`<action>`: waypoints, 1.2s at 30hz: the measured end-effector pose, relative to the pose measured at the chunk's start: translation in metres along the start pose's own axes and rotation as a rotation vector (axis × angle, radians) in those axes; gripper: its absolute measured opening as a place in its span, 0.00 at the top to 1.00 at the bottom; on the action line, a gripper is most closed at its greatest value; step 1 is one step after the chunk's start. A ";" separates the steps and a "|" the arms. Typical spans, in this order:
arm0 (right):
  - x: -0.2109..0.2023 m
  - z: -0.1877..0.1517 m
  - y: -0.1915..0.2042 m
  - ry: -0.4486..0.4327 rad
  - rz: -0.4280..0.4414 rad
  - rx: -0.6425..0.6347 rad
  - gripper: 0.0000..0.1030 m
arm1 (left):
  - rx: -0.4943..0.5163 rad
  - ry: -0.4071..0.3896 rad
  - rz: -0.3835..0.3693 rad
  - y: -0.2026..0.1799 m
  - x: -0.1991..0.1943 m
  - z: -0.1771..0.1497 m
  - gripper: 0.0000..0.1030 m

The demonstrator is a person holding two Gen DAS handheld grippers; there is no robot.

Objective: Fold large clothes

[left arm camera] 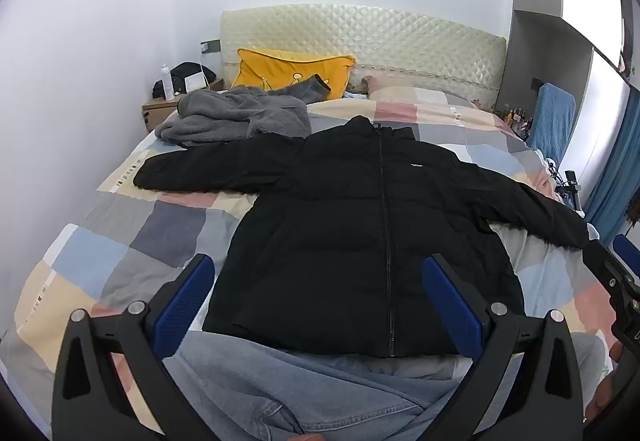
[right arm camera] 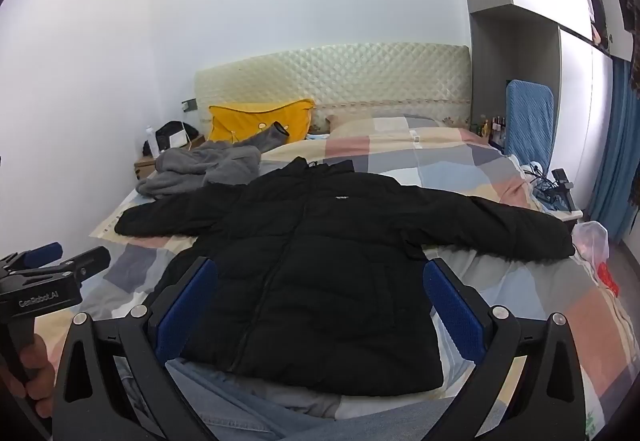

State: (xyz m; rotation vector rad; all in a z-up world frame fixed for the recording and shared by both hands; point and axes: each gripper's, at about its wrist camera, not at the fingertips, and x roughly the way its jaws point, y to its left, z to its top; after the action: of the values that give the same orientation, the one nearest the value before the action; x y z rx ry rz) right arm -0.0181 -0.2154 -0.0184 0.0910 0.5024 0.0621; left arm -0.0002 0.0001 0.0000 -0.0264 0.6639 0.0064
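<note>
While I hold both grippers wide and empty, the black jacket (left arm camera: 360, 225) lies flat on the bed (left arm camera: 132, 241).
Left gripper (left arm camera: 320, 301) and right gripper (right arm camera: 320, 301) hover near its hem; sleeves reach toward 9 and 3 o'clock, collar at 12.

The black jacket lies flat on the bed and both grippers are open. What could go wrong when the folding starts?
1. The black jacket is thick and puffy, so the fingers may pinch only the top layer, and a fold may spring back.
2. Its far sleeve touches the grey fleece, which could get dragged along.
3. The other sleeve reaches the bed edge and may slip off.
</note>
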 end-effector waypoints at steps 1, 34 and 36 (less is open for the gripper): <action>0.000 0.000 0.000 -0.001 0.000 -0.003 0.00 | 0.002 0.002 0.001 0.000 0.000 0.000 0.00; 0.004 0.002 0.002 -0.010 -0.019 -0.008 0.00 | 0.001 -0.007 -0.009 0.007 -0.005 0.002 0.00; 0.003 0.003 0.003 -0.015 -0.019 -0.015 0.00 | -0.004 -0.011 -0.005 0.009 -0.005 0.003 0.00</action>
State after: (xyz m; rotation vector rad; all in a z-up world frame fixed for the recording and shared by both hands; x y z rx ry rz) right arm -0.0141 -0.2125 -0.0167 0.0719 0.4877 0.0463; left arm -0.0025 0.0092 0.0052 -0.0321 0.6532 0.0036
